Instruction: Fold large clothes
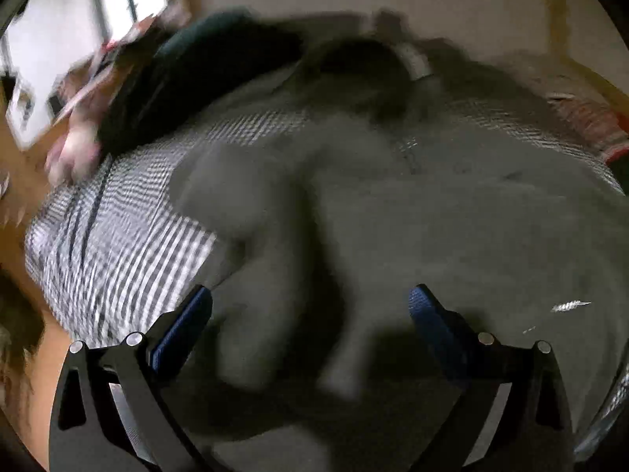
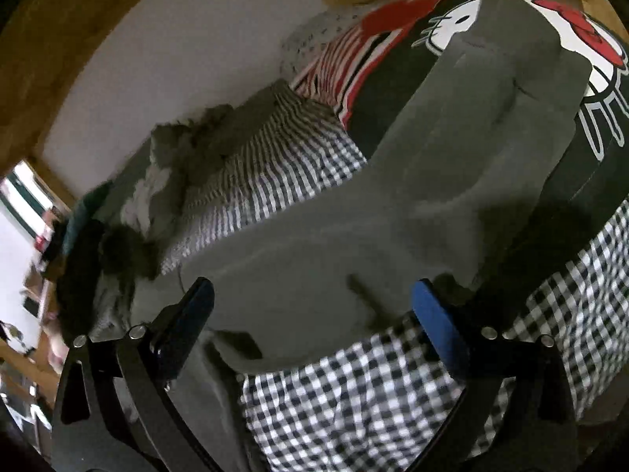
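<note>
Both my tools, left [image 1: 310, 299] and right [image 2: 312, 295], gape wide, holding nothing. The grey garment [image 2: 412, 196] stretches lengthwise away from my right tool over the checked sheet [image 2: 373, 401].

Home bedroom: bed with gingham sheet [image 2: 354, 405], cartoon-cat blanket [image 2: 393, 78], wood-trimmed wall [image 2: 196, 59], heaped clothes [image 2: 188, 149].

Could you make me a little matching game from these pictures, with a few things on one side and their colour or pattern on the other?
Things:
1. large garment
2. bedsheet
3. cartoon cat blanket
4. gripper pads

Looks:
A. blue
B. plain grey
C. black with red and white
D. black-and-white checks

Pairs: 1-B, 2-D, 3-C, 4-A
</note>
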Tool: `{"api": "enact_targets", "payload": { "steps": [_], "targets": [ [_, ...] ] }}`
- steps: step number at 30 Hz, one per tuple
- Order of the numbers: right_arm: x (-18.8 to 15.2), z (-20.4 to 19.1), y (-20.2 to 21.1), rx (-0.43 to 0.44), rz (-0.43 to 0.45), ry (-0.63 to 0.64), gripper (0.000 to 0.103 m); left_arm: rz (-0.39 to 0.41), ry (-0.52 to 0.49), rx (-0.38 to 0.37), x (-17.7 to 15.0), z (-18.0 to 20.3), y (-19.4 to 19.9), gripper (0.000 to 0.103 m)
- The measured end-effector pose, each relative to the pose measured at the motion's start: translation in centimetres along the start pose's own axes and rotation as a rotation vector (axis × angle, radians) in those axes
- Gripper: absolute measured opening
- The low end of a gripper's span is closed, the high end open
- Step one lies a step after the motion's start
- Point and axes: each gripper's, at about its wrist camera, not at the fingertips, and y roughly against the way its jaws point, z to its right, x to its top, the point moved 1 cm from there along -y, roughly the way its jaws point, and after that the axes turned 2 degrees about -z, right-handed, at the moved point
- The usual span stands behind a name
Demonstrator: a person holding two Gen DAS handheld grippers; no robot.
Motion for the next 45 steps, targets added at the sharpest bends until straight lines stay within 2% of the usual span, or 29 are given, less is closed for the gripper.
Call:
{"api": "enact_targets", "payload": {
  "steps": [2, 3, 4, 6, 7, 8, 12, 15, 16, 18, 20, 22, 23, 24, 25, 26, 28, 30, 31, 33, 34, 35, 36, 37, 39, 40, 42, 43, 45],
  "targets": [
    [0.1, -0.8, -0.7, 0.016, -0.013, 0.034, 0.1, 0.003, 0.049, 0.035, -1.0, -3.1, -0.5, 0.099],
    [-0.2, -1.7, -1.2, 0.051, -0.034, 0.054, 0.1, -0.034, 0.071, 0.109, -1.3, -5.0, -1.8, 0.099],
    [-0.4, -2.6, -1.5, 0.07, -0.051, 0.073, 0.1, -0.075, 0.102, 0.128, -1.5, -6.3, -2.8, 0.099],
    [-1.9, -6.2, -2.5, 0.11, -0.112, 0.177, 0.1, -0.18, 0.282, -0.006, -2.6, -10.0, -5.5, 0.099],
    [-2.6, -7.6, -2.7, 0.122, -0.126, 0.216, 0.1, -0.236, 0.403, -0.11, -3.3, -11.6, -6.8, 0.099],
    [-3.8, -9.7, -3.1, 0.143, -0.145, 0.266, 0.1, -0.231, 0.417, -0.127, -3.3, -11.9, -6.9, 0.099],
    [-8.9, -16.8, -4.9, 0.228, -0.227, 0.411, 0.1, -0.118, 0.365, -0.046, -2.0, -12.1, -4.7, 0.099],
    [-12.2, -21.1, -7.4, 0.261, -0.288, 0.494, 0.1, 0.015, 0.332, 0.114, -0.5, -14.1, -2.1, 0.099],
    [-13.5, -22.7, -8.7, 0.275, -0.318, 0.52, 0.1, 0.023, 0.344, 0.139, -0.1, -15.0, -2.0, 0.099],
    [-15.2, -24.8, -10.5, 0.268, -0.365, 0.547, 0.099, -0.027, 0.348, 0.139, 0.2, -16.8, -2.9, 0.099],
    [-17.0, -26.3, -12.1, 0.274, -0.444, 0.544, 0.099, -0.127, 0.331, 0.069, 0.6, -17.5, -5.1, 0.099],
    [-19.0, -28.7, -13.8, 0.294, -0.477, 0.564, 0.097, -0.175, 0.296, 0.039, 0.8, -17.5, -6.0, 0.099],
    [-20.1, -29.7, -14.8, 0.248, -0.482, 0.604, 0.087, -0.169, 0.288, 0.037, 0.6, -17.5, -5.9, 0.099],
    [-20.8, -30.1, -15.7, 0.2, -0.495, 0.624, 0.064, -0.168, 0.285, 0.035, 0.7, -17.4, -5.8, 0.099],
    [-21.6, -30.5, -16.6, 0.131, -0.481, 0.645, 0.064, -0.163, 0.296, 0.029, 0.8, -17.5, -5.6, 0.099],
    [-21.9, -31.0, -16.7, 0.11, -0.441, 0.672, 0.063, -0.148, 0.323, 0.025, 0.7, -18.4, -5.0, 0.099],
    [-22.1, -31.2, -16.3, 0.104, -0.411, 0.689, 0.055, -0.043, 0.379, 0.072, 1.1, -20.5, -1.6, 0.099],
    [-21.4, -30.6, -16.1, 0.116, -0.401, 0.653, 0.032, 0.094, 0.386, 0.146, 1.5, -21.4, 2.0, 0.099],
    [-20.6, -30.2, -15.8, 0.113, -0.382, 0.633, 0.026, 0.153, 0.379, 0.166, 1.9, -21.3, 3.7, 0.099],
    [-19.6, -29.1, -16.0, 0.113, -0.384, 0.616, 0.023, 0.272, 0.332, 0.18, 2.8, -19.5, 7.2, 0.099],
    [-19.4, -28.3, -16.0, 0.12, -0.394, 0.609, 0.023, 0.308, 0.323, 0.152, 3.0, -18.2, 8.2, 0.099],
    [-19.6, -28.3, -16.2, 0.123, -0.394, 0.608, 0.023, 0.322, 0.303, 0.083, 3.0, -16.5, 8.8, 0.099],
    [-19.8, -28.6, -16.2, 0.117, -0.386, 0.626, 0.024, 0.272, 0.242, -0.049, 3.3, -13.4, 8.1, 0.099],
    [-20.0, -28.8, -16.2, 0.103, -0.371, 0.662, 0.026, 0.206, 0.192, -0.129, 3.4, -11.0, 6.7, 0.099],
    [-19.8, -28.7, -15.9, 0.127, -0.373, 0.646, 0.036, 0.073, 0.088, -0.215, 3.0, -5.7, 2.6, 0.099],
    [-19.4, -28.3, -15.7, 0.153, -0.391, 0.619, 0.042, 0.017, 0.055, -0.208, 2.6, -3.8, 0.4, 0.099],
    [-17.6, -27.0, -14.4, 0.184, -0.376, 0.543, 0.077, -0.119, 0.018, -0.184, 1.5, -1.5, -4.1, 0.099],
    [-16.0, -25.8, -12.9, 0.173, -0.324, 0.508, 0.086, -0.174, 0.023, -0.174, 0.9, -1.1, -6.1, 0.099],
    [-13.1, -23.1, -10.3, 0.176, -0.268, 0.448, 0.092, -0.104, 0.011, -0.146, 0.3, -0.8, -6.2, 0.099]
  ]
}}
